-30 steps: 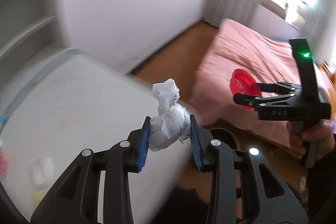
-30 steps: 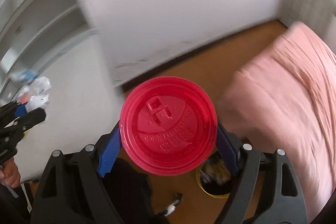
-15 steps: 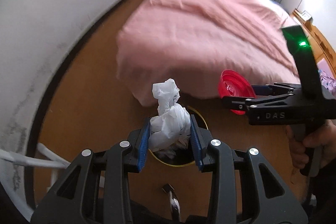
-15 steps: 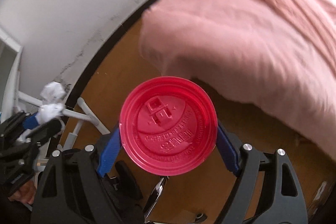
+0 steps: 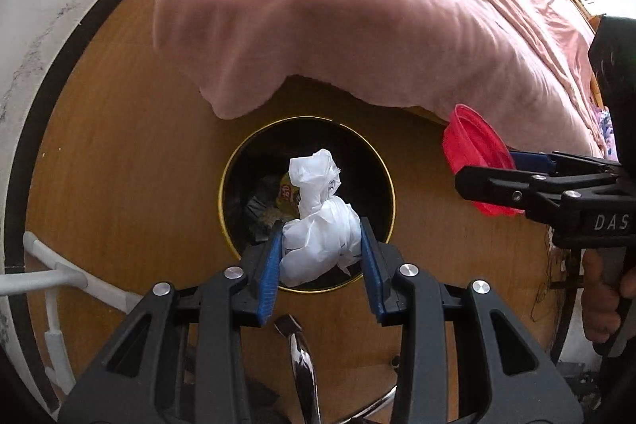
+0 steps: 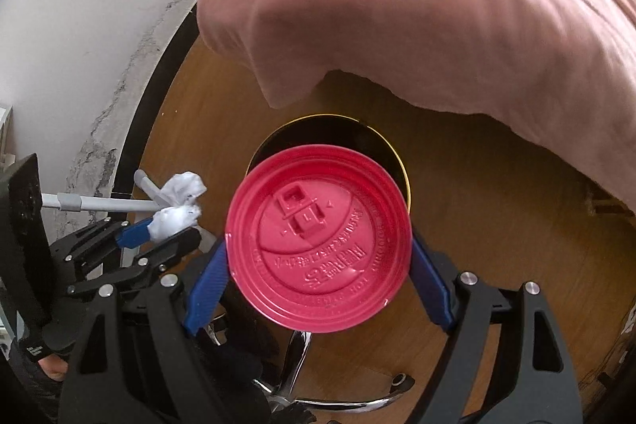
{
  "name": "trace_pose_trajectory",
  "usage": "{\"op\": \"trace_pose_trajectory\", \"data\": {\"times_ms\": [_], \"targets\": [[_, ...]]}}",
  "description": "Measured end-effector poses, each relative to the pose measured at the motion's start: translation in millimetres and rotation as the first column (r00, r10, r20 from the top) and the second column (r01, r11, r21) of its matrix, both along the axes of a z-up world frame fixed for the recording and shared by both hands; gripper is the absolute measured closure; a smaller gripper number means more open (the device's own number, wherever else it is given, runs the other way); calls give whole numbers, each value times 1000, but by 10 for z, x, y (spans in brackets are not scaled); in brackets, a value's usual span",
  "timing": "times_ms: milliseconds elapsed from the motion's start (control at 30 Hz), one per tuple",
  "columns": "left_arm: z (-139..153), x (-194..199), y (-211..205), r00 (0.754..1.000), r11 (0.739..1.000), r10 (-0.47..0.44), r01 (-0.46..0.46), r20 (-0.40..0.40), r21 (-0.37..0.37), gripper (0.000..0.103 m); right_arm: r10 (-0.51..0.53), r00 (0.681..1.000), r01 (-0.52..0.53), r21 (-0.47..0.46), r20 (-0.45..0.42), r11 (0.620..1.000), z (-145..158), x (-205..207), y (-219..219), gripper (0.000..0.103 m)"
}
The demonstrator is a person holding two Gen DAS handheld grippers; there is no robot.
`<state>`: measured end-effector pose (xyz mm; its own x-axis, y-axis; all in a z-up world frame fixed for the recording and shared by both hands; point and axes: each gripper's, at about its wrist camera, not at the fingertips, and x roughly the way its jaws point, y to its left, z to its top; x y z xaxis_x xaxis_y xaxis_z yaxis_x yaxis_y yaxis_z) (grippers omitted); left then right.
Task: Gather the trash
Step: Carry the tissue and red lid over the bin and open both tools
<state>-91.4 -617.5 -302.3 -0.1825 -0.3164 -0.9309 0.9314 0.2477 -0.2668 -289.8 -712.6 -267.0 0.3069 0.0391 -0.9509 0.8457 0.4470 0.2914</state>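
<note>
- Trash first: a crumpled white wad and a red plastic cup lid, both held above the bin, neither dropped yet.
- The left hand-held gripper is pinching the white wad between its blue pads, with the top of the wad sticking up past the fingertips. It points steeply down, and in its own view the wad sits right over the bin's mouth.
- The right hand-held gripper is clamped across the red lid, jaws spread wide to span it edge to edge, top face toward the camera. From the left view the lid hangs off to the side of the bin rather than over it.
- The bin is a round black one with a yellow rim, and there are already wrappers and dark scraps at the bottom.
- Step in hand, I'd say: the carry is about over and this is the drop-off. The left one looks ready to let go. The right probably needs to slide in over the opening first, or the lid could clip the rim and roll away.
- Around it: wooden floor, a bed with a pink cover hanging just beside the bin, a white wall with dark skirting, a white tube frame, and chrome chair legs at the bottom edge.
</note>
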Motion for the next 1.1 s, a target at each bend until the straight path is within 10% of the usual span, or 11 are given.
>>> {"op": "trace_pose_trajectory", "data": {"times_ms": [233,700,1100], "targets": [[-60,-63,-70,1000,1000,-25,25,-6,0,37,-12,1000,12,17,4,1000,-7,53,-75,23],[261,71,130,1000,999,24,-23,14,-31,30,7,1000,-9,37,30,999,7,319,-74,11],[1282,160,513,993,984,85,-69,87,-165,15,25,998,-21,-69,66,997,729,411,93,10]]}}
